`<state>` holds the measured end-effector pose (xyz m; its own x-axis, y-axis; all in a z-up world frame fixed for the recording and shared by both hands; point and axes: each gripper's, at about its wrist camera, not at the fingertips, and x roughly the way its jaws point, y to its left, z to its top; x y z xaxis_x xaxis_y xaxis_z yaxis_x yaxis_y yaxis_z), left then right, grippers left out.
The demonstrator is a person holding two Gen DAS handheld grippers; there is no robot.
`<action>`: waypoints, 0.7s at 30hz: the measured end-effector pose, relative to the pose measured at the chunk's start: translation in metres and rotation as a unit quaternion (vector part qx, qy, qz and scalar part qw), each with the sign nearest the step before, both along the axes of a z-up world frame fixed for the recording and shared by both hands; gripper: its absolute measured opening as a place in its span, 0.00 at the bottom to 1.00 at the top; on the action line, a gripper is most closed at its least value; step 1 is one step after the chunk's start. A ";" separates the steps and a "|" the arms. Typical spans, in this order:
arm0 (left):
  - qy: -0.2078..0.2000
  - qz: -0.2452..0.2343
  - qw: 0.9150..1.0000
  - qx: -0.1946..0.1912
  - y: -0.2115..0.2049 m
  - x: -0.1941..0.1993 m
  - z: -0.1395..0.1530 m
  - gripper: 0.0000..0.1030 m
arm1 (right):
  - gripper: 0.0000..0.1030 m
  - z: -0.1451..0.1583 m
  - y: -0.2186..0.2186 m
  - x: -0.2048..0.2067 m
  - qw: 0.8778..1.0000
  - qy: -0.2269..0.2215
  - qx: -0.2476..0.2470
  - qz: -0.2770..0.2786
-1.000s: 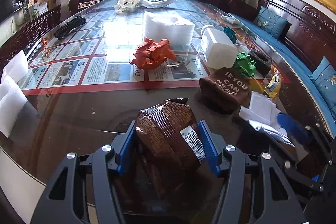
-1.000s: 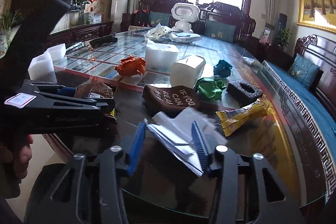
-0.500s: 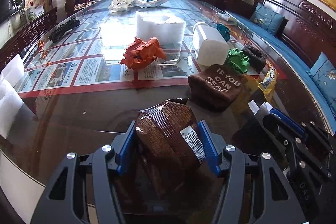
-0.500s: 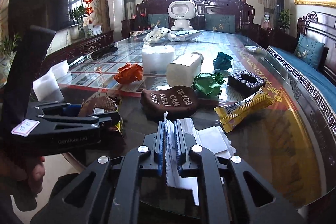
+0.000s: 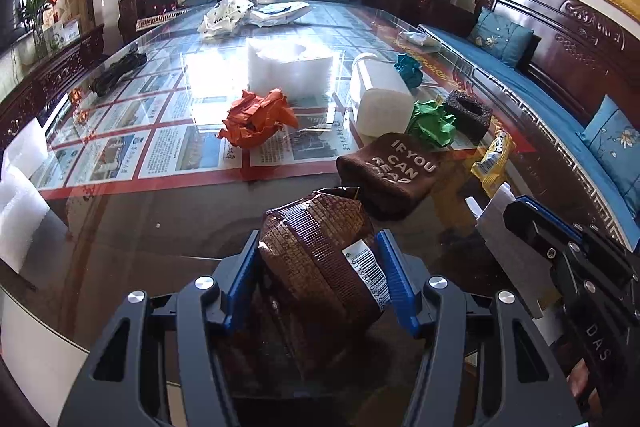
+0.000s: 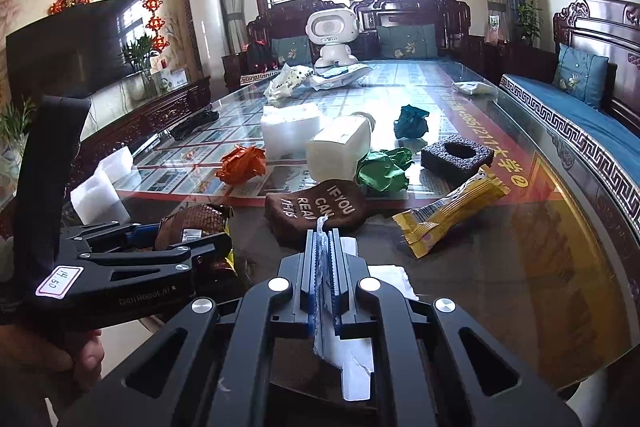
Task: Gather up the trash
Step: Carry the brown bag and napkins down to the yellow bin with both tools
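Left wrist view: the left gripper (image 5: 318, 273) stands about half open, its blue pads pressed against the sides of a brown snack bag (image 5: 320, 259) with a barcode label, held above the glass table (image 5: 120, 227). Beyond it lie a brown cloth (image 5: 390, 173) with white lettering, crumpled orange paper (image 5: 256, 119), green paper (image 5: 432, 125), a white jug (image 5: 378, 99) and a yellow wrapper (image 5: 494, 163). The right gripper (image 5: 510, 211) enters at the right edge with white paper (image 5: 500, 227) in its jaws. Right wrist view: the right gripper (image 6: 323, 239) is closed tight on the white paper (image 6: 320, 267), which sticks out in front of and behind the pads, just short of the brown cloth (image 6: 316, 207). The yellow wrapper (image 6: 448, 213) lies to the right, and a black sponge (image 6: 456, 157) rests past it.
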<state>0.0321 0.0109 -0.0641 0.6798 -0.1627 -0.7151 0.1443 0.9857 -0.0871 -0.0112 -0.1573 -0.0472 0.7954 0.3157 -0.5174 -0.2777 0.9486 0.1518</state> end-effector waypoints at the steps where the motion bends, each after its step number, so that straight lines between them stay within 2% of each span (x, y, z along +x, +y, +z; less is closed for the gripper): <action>1: -0.002 -0.002 1.000 0.000 -0.001 -0.002 0.001 0.56 | 0.06 0.001 0.000 -0.001 1.000 0.000 0.000 0.000; 11: -0.028 -0.017 0.999 -0.009 -0.005 -0.023 0.025 0.55 | 0.06 0.026 -0.004 -0.023 1.000 -0.029 0.012 0.003; 21: -0.053 -0.053 0.997 -0.032 -0.010 -0.074 0.052 0.55 | 0.06 0.064 -0.010 -0.081 0.997 -0.068 0.028 0.025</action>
<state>-0.0417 0.0007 -0.0118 0.7274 -0.2812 -0.6260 0.2592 0.9572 -0.1288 -0.0926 -0.1670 0.0173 0.8392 0.3825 -0.3866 -0.3468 0.9239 0.1613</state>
